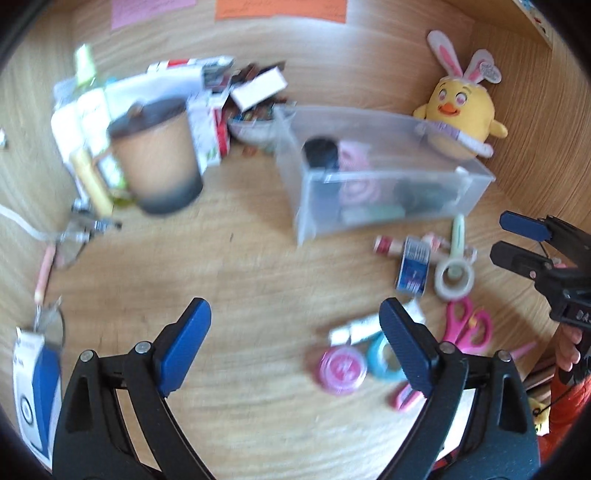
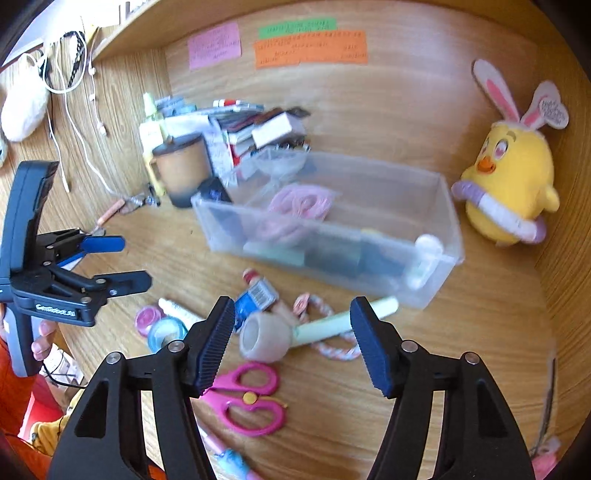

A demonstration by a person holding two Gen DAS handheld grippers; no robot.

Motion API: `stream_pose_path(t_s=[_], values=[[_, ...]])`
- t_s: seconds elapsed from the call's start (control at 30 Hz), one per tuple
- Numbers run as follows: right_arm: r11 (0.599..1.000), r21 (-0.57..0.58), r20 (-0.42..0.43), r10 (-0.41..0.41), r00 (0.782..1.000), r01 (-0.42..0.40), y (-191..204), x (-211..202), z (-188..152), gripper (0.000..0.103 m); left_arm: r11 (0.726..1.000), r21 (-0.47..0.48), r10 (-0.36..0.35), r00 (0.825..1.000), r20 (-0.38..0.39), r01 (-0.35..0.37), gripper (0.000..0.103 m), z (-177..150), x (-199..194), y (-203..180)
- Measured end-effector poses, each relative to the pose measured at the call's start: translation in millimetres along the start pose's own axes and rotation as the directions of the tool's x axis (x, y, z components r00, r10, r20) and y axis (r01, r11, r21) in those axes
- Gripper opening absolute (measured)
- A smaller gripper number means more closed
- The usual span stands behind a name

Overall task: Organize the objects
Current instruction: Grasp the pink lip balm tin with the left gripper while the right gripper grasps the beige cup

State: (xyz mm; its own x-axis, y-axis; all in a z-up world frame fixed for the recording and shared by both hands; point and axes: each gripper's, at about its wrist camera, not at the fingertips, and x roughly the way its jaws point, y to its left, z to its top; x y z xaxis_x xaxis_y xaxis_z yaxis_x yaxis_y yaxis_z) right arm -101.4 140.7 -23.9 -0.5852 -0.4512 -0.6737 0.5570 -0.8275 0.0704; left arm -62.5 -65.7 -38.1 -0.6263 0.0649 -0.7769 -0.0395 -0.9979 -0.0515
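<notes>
The left wrist view is smeared throughout: the brown lidded mug [image 1: 157,155] at upper left and the heap of white boxes and packets [image 1: 207,99] behind it have no readable print. Inside the clear plastic bin [image 1: 476,177], dark and pink shapes cannot be identified through its frosted wall. The pink paper note [image 1: 147,11] and orange paper note [image 1: 280,9] are cut by the top edge. In the right wrist view their writing is too small to read, and the pink-and-blue pen [image 2: 231,458] runs off the bottom edge.
</notes>
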Motion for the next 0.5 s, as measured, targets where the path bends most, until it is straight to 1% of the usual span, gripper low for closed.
stream_pose_path(t_s=[0.07, 0.2, 0.37, 0.5], values=[[1.000, 0.009, -0.028, 0.010, 1.000, -0.009, 0, 8, -5, 0.061, 1.000, -0.009, -0.009, 1.000, -0.019, 0.009, 0.093, -12, 0, 4], [1.000, 0.018, -0.070, 0.019, 0.997, -0.018, 2, 22, -13, 0.061, 1.000, 0.005, -0.007, 0.999, -0.039, 0.007, 0.093, -27, 0, 3], [1.000, 0.009, -0.095, 0.017, 0.995, -0.017, 8, 32, -17, 0.061, 1.000, 0.020, -0.021, 0.998, -0.067, 0.023, 0.093, -42, 2, 2], [1.000, -0.015, -0.109, -0.002, 0.994, 0.001, 15, 39, -18, 0.061, 0.999, 0.027, -0.032, 0.996, -0.081, 0.035, 0.093, -48, 7, -1]])
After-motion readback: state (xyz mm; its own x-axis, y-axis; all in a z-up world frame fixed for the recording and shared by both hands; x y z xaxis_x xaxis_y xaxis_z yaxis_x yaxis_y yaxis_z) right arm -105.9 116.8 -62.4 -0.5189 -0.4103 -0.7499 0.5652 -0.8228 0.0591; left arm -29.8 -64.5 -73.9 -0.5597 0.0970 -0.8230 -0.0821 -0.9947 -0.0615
